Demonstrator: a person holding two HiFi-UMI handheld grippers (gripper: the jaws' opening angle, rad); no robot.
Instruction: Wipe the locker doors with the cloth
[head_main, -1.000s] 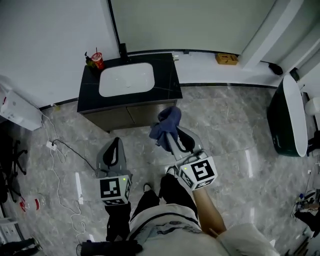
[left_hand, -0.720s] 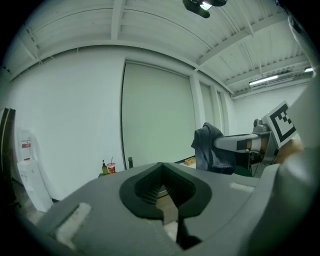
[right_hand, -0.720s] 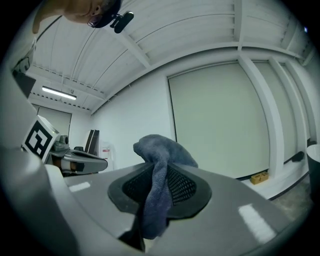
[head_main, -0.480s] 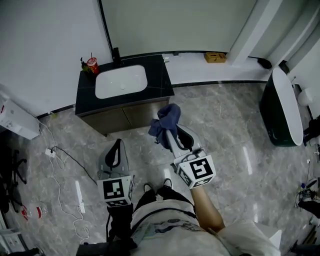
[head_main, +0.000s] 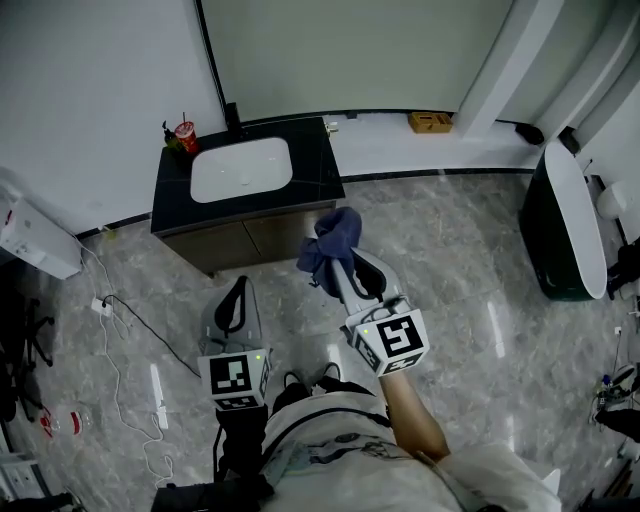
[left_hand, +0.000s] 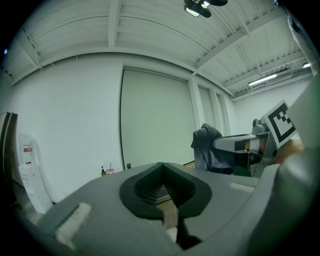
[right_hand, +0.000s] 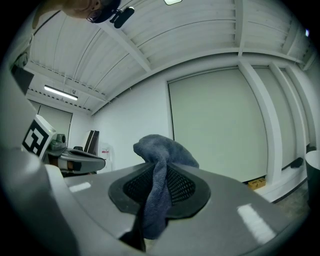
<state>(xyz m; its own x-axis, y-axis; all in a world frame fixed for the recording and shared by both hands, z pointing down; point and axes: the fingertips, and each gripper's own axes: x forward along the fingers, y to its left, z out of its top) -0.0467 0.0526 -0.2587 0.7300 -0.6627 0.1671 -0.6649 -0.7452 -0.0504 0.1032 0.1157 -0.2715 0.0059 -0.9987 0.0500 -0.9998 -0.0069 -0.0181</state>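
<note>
My right gripper (head_main: 347, 268) is shut on a dark blue cloth (head_main: 330, 245) that bunches up above its jaws and hangs down between them (right_hand: 156, 195). It is held over the grey marble floor, just right of a black vanity with a white basin (head_main: 242, 169). My left gripper (head_main: 234, 308) is held lower left of it, shut with nothing between its jaws (left_hand: 161, 192). In the left gripper view the cloth (left_hand: 206, 149) shows at the right. No locker doors are recognisable in any view.
A red cup (head_main: 185, 135) stands on the vanity's back left corner. A white raised ledge (head_main: 430, 140) with a yellow box (head_main: 430, 122) runs along the pale wall. A dark rounded unit (head_main: 562, 225) stands right. Cables (head_main: 115, 330) trail on the floor at left.
The head view has shifted slightly, so the vanity now lies further left. Both grippers keep the same pose and the cloth stays clamped in the right one.
</note>
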